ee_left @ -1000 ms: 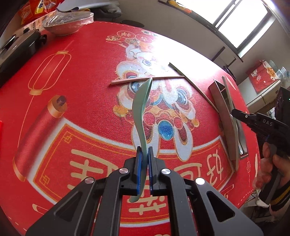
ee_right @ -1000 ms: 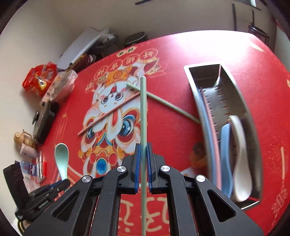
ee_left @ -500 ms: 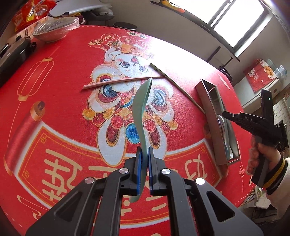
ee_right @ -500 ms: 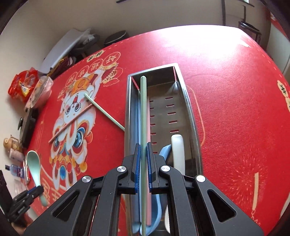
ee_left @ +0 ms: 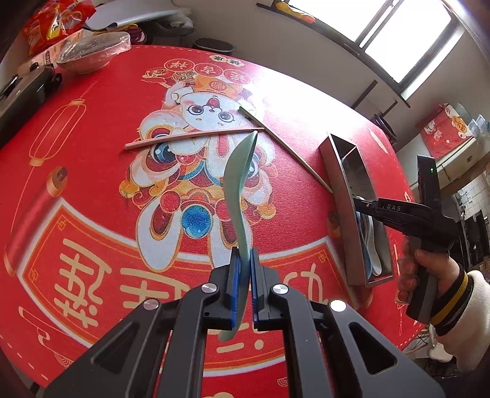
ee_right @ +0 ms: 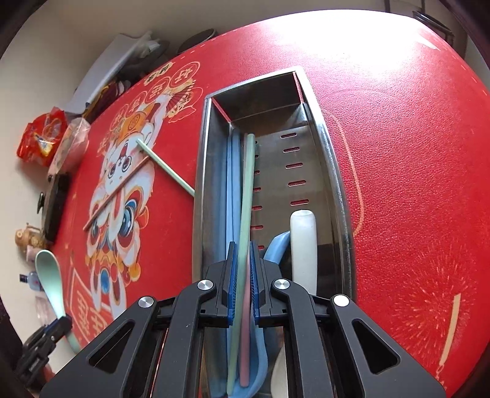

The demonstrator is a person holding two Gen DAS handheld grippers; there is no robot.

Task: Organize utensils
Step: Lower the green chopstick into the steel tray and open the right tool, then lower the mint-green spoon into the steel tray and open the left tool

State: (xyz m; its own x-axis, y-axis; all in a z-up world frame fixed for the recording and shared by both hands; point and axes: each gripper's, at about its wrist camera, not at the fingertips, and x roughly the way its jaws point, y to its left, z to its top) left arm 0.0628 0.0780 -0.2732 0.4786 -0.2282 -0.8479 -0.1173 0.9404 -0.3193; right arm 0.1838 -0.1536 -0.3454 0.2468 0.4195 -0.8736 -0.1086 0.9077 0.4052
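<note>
My left gripper is shut on the handle of a pale green spoon, held above the red printed tablecloth with its bowl pointing away. In the right wrist view my right gripper is shut on a green chopstick that runs down into the long metal tray. Blue chopsticks, a pink one, a blue spoon and a white spoon lie in that tray. On the cloth a second green chopstick and a pink chopstick lie crossed.
A wrapped bowl, snack bags and a black case crowd the far left of the table. The tray stands near the right table edge, with a person's hand holding the right gripper over it.
The right gripper carried the green chopstick from above the cloth to over the tray and sank, so the chopstick now reaches into it. The left gripper drifted across the cloth with the spoon.
</note>
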